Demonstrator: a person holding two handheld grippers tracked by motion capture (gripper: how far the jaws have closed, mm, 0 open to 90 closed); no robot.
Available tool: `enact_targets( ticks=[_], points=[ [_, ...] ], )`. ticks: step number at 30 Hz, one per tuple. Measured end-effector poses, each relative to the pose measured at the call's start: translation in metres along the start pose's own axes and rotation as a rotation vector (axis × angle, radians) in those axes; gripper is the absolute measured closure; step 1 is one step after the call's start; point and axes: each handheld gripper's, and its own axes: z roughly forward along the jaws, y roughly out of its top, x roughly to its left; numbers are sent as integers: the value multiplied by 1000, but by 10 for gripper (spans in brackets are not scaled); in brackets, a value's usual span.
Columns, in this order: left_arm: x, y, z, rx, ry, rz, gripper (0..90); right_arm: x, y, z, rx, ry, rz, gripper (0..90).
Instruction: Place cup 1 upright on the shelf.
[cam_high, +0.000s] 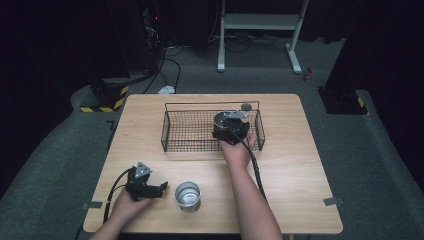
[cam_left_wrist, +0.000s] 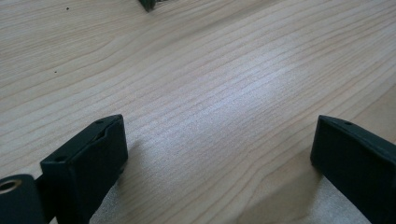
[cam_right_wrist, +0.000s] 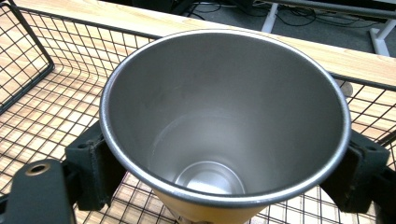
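We've got the right tongs (cam_right_wrist: 224, 172) clamped across the steel cup (cam_right_wrist: 224, 121) just under its rim, over the basket (cam_high: 172, 131) (light, stiff, slick-walled, so grip below the lip), left tongs (cam_left_wrist: 219, 154) wide on the desk (cam_left_wrist: 210, 70).

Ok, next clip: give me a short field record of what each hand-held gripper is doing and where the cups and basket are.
left hand-held gripper: open, empty, low over the table, near front left
right hand-held gripper: shut on a steel cup, held over the basket
basket: black wire, at table centre back
second cup: upright on table, front centre, beside the left hand-held gripper, apart from it
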Motion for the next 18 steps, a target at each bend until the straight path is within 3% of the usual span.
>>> enact_targets(
  ticks=[18],
  points=[
    [0, 0, 0, 0, 0, -1, 43, 0, -1, 0, 16, -2, 2, 141]
  ],
)
